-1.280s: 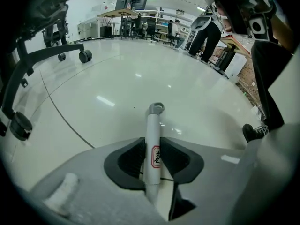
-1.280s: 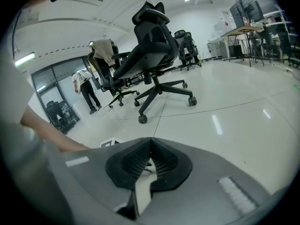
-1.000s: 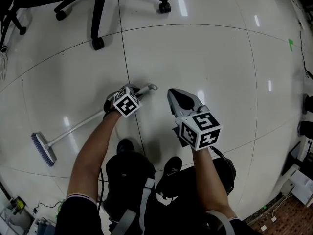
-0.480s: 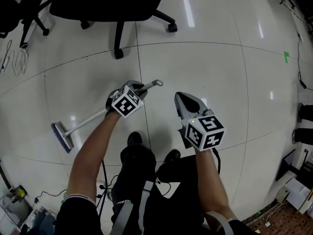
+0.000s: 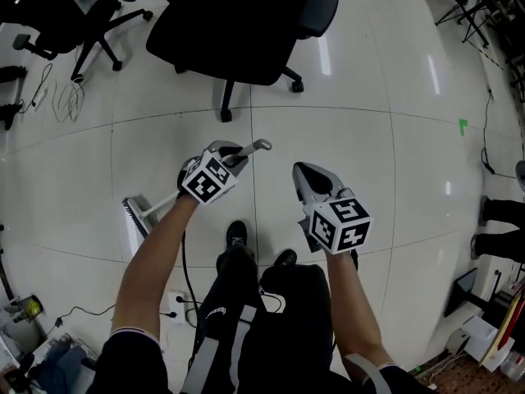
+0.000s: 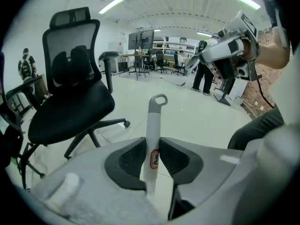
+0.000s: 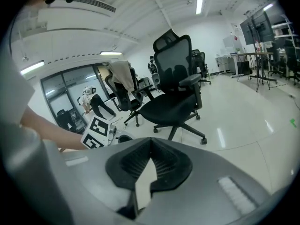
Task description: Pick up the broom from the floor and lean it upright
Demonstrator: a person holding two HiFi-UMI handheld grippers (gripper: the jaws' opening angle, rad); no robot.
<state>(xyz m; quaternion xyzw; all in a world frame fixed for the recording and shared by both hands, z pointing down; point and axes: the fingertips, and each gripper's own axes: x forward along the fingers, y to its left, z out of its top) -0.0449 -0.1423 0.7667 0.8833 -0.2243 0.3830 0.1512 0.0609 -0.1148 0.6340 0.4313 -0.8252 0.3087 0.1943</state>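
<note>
- The broom sits pinched near the top of its handle, just below the hanging loop. Its brush head is low on my left, and I cannot tell whether it touches the floor.
- In the left gripper view the left tongs press both pads on the white shaft at its label. I judge a grip this high lets the head swing down under its own weight, so the broom can be stood up.
- The right tongs hover beside it, well clear of the handle. In the right gripper view their tips meet on nothing, so I read them as a spare steadier.
- A black office chair stands ahead. I see no wall or support near, so the leaning spot is undecided.
</note>
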